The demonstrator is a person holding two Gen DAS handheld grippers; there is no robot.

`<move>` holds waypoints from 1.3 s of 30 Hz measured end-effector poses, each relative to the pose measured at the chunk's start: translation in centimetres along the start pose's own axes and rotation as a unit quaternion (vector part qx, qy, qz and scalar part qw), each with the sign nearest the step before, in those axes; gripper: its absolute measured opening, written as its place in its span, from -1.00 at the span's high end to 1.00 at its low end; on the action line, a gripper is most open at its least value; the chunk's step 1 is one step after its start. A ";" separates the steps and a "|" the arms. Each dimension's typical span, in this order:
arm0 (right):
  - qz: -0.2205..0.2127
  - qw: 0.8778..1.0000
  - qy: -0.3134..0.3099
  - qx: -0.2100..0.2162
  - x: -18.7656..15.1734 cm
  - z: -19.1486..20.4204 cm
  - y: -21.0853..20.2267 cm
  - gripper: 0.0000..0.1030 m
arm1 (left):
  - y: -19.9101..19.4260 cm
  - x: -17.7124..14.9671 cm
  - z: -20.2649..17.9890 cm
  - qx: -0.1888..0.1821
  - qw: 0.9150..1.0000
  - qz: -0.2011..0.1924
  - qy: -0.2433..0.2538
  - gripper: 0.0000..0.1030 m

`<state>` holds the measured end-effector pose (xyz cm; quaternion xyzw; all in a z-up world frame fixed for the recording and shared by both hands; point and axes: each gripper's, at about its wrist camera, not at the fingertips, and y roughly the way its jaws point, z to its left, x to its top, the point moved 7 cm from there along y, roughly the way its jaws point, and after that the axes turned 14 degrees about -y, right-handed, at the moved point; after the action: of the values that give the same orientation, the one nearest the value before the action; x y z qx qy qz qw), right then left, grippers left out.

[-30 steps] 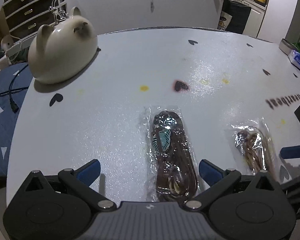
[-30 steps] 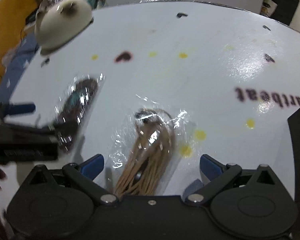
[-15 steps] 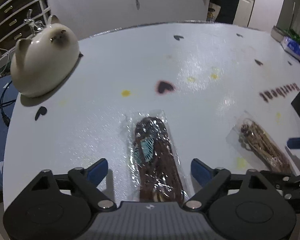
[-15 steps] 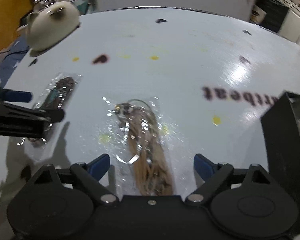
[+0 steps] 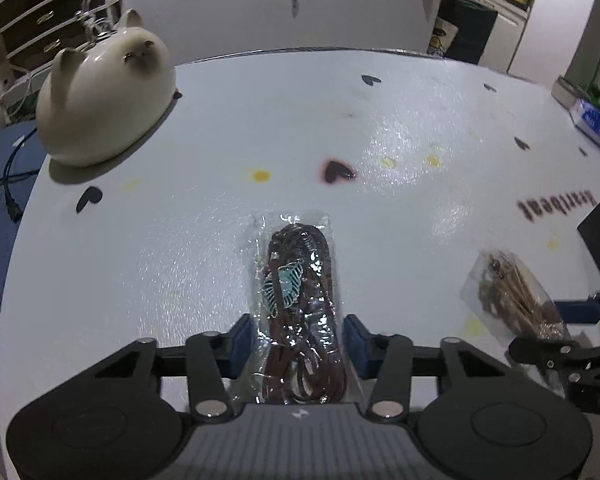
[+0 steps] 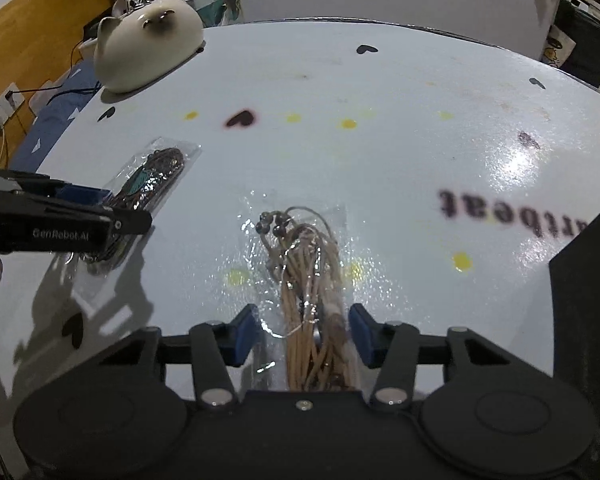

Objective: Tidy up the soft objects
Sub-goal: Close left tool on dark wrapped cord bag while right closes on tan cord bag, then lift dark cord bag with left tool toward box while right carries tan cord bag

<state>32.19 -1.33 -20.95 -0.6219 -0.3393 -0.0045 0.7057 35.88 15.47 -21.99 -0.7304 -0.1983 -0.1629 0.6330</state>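
white table (image 5: 180,240) with heart prints bears a ceramic cat (image 5: 104,96).

Left wrist view: sits low behind the left gripper (image 5: 298,340), looks steeply down and forward over the table (image 5: 180,240), close to the surface. Dark pouch (image 5: 300,300) lies dead centre, near edge of frame. Right wrist view: same setup behind the right gripper (image 6: 304,334), also tilted down, close, tan pouch (image 6: 312,300) centred. Both face the far side, where the cat figure (image 5: 104,100) sits far left. Views overlap: each shows the other gripper at its edge, both pouches, the cat figure, the printed word (image 6: 508,212) and the black box (image 6: 584,300) at right.
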 end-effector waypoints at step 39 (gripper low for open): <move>-0.179 0.981 0.046 -0.048 -0.3 -5.1 -14.9 0.49 | -15.2 -1.3 -9.1 -0.075 0.982 -0.154 -0.082 0.33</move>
<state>27.97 -9.29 -8.10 -0.5835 -0.4116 -0.1763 0.6776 27.33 8.17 -8.21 -0.7475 -0.3467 -0.2129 0.5250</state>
